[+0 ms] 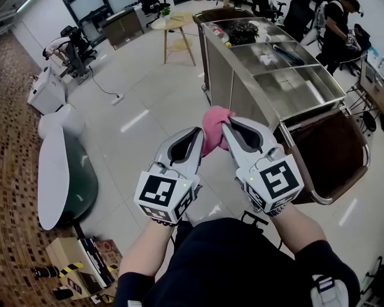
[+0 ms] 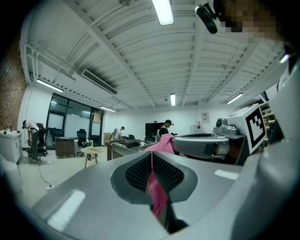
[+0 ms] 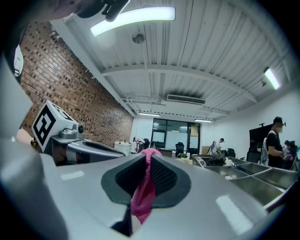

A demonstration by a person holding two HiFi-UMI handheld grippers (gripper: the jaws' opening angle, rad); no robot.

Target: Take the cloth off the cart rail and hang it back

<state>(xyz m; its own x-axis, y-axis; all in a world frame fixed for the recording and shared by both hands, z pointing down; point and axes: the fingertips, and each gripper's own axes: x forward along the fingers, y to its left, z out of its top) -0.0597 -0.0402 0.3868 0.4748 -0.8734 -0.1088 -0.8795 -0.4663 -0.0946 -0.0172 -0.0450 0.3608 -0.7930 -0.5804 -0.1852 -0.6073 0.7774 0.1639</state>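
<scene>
Cloth [image 1: 214, 129], pink and bunched, is held up in the air between the two claws, near the corner of the steel cart [image 1: 300, 84] that stands at one o'clock from it. The left claw [image 1: 197, 135] is closed tight on a fold of the fabric, which hangs down between its pads. At its three o'clock, the right claw [image 1: 228, 129] is clamped on another fold.

The room is lit brightly and evenly by ceiling strips [image 2: 164, 11]. Their glare is mirrored in streaks on the floor [image 1: 135, 120] and on the steel cart [image 1: 312, 90]; shadows are kept faint. Both gripper views are bent by fisheye and darkened at the corners.
</scene>
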